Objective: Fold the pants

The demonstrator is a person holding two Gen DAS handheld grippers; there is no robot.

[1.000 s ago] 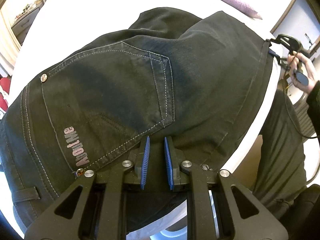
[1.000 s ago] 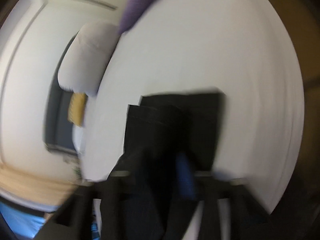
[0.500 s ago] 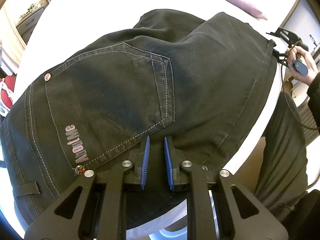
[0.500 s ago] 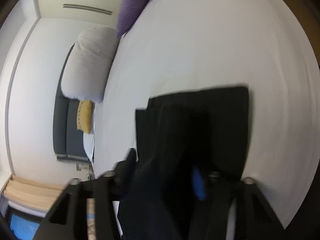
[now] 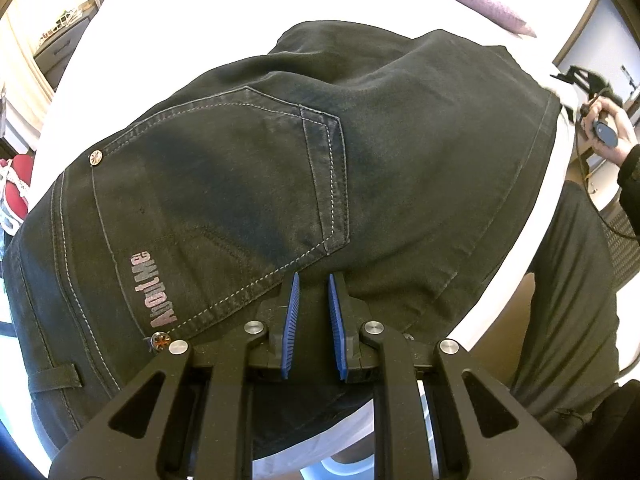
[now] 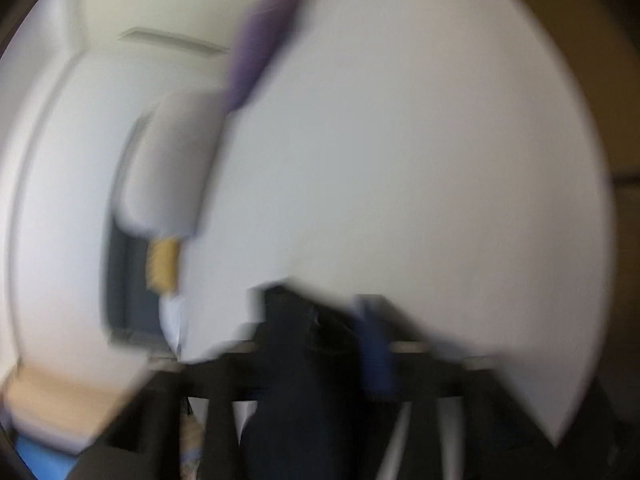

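Dark jeans (image 5: 280, 184) lie folded on the white bed (image 5: 200, 12), back pocket up with an "AboutMe" print. My left gripper (image 5: 314, 304) points down at the near edge of the jeans, its blue pads (image 5: 291, 312) close together with dark fabric pinched between them. In the left wrist view my right gripper (image 5: 580, 78) is at the far right, just off the jeans' edge, held by a hand (image 5: 612, 128). The right wrist view is blurred: my right gripper (image 6: 320, 320) has its jaws opening, with dark cloth (image 6: 296, 360) lying between them beside a blue pad (image 6: 374, 344).
A purple pillow (image 5: 484, 4) and a white pillow (image 6: 172, 168) lie at the head of the bed. A grey sofa with a yellow cushion (image 6: 162, 266) stands beyond. The person's dark trouser leg (image 5: 568, 280) is beside the bed's right edge. A red item (image 5: 16, 184) sits far left.
The right gripper has drawn back from the jeans' right edge, and less of the cloth shows in its view. The left gripper and the jeans under it have stayed put.
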